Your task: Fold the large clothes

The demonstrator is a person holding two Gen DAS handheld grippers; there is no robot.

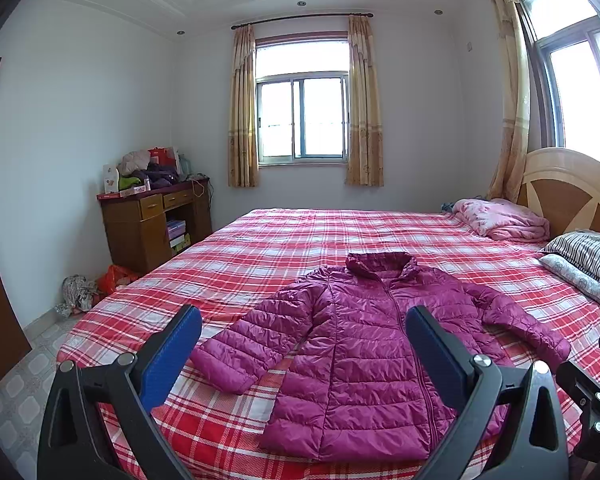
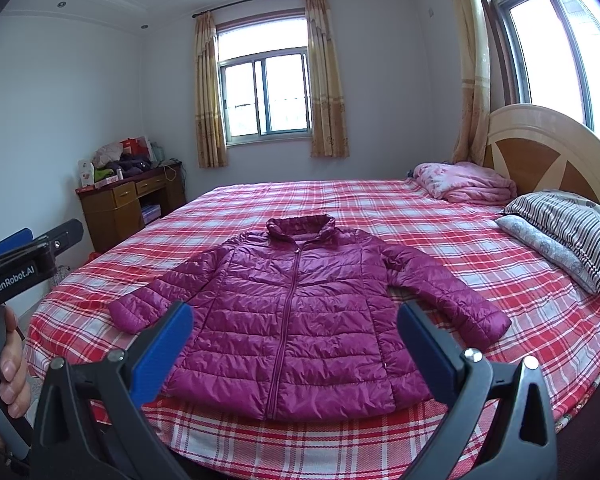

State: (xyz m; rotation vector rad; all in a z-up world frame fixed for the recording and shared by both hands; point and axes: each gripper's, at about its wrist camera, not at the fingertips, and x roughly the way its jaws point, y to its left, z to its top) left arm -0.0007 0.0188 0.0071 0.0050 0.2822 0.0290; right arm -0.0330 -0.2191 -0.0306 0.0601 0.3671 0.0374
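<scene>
A magenta quilted puffer jacket (image 1: pixel 364 340) (image 2: pixel 296 308) lies flat and zipped on the red plaid bed (image 1: pixel 260 248) (image 2: pixel 340 208), collar away from me, both sleeves spread out to the sides. My left gripper (image 1: pixel 304 316) hovers open above the jacket's hem, nearer its left half, with nothing between its blue pads (image 1: pixel 168 356). My right gripper (image 2: pixel 294 312) hangs open over the jacket's lower middle, also holding nothing. The left gripper's body (image 2: pixel 24 268) shows at the left edge of the right wrist view, with a hand (image 2: pixel 12 364) on its handle.
A pink folded blanket (image 1: pixel 504 218) (image 2: pixel 468 182) and striped pillows (image 1: pixel 588 256) (image 2: pixel 568 224) lie by the wooden headboard (image 2: pixel 548 152) on the right. A cluttered wooden desk (image 1: pixel 152 220) (image 2: pixel 120 204) stands left of the bed, with bags (image 1: pixel 96 284) on the floor.
</scene>
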